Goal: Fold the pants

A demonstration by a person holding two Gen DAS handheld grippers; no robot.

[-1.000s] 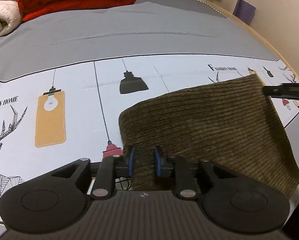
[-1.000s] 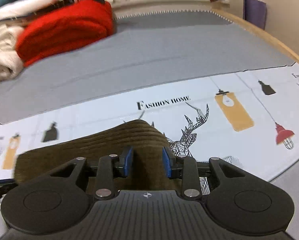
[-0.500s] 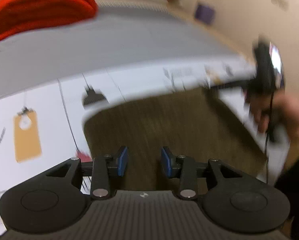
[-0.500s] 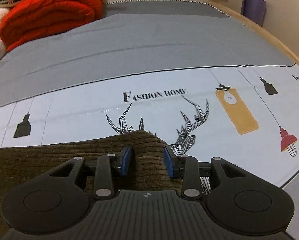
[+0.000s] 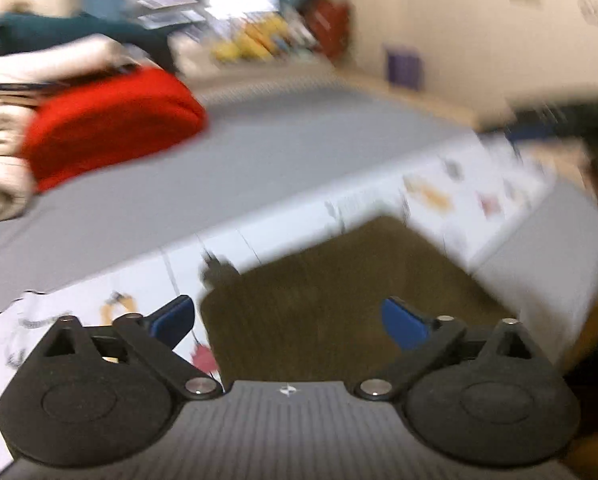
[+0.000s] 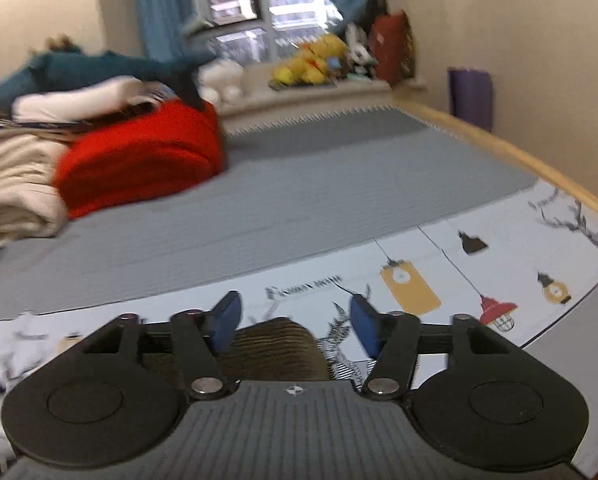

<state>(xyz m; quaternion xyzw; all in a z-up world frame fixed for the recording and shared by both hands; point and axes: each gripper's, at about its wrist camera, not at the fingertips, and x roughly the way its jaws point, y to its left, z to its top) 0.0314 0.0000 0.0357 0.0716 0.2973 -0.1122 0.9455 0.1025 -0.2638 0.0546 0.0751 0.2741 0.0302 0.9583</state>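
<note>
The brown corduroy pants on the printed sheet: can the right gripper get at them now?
Probably yes. The right gripper is open just above the brown corduroy pants, and nothing lies between them.

A grey sheet (image 6: 299,200) covers the bed, with a white printed cloth (image 6: 499,264) of lamps and deer laid across its near part. A red blanket (image 6: 139,160) lies beside cream bedding (image 6: 15,192) at the far left. Stuffed toys (image 6: 311,64) sit on the windowsill between blue curtains (image 6: 155,8).
</note>
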